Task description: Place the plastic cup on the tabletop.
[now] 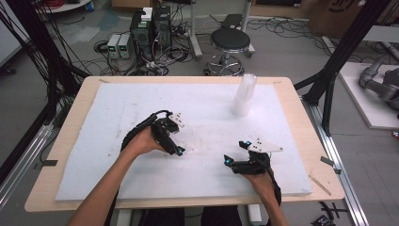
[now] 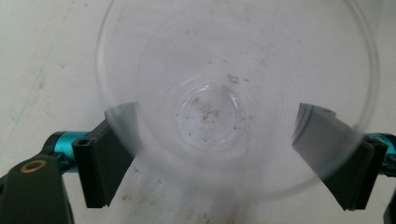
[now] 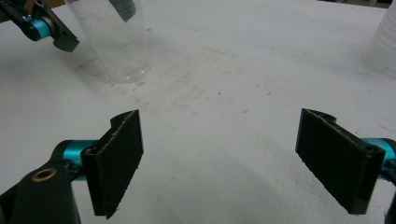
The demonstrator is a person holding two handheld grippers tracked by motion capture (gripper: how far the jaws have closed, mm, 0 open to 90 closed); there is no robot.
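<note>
While my left claw [image 2: 233, 154] grips a clear plastic cup [image 2: 212, 112] at centre frame on the white surface [image 1: 141, 179], my right claw [image 3: 224, 158] hangs wide, lower right; cup stack [image 1: 244, 94] upper right.

No text, label or number can be read anywhere.
</note>
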